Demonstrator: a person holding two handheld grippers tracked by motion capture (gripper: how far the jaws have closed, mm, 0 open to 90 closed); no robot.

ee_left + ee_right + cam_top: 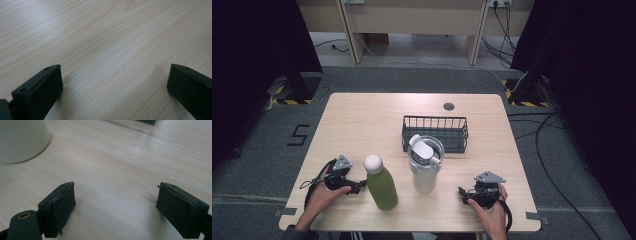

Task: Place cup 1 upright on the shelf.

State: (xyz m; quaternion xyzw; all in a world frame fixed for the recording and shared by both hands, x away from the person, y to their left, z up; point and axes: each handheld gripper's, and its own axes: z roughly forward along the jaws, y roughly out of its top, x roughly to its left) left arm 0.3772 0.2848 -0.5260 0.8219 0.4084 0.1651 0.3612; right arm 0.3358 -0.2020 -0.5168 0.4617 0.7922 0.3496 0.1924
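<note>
Both grippers rest with fingers open and empty on the tabletop (362,115), left gripper (360,187) just beside the green bottle (381,186), right gripper (462,193) near the white tumbler (425,167); both rigid, likely smooth, grab mid-body.

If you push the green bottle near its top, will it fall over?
Probably. The green bottle stands tall and narrow on the table, so a high push may tip it. Its rounded sides look smooth, maybe slippery, and once down it would likely roll.
</note>
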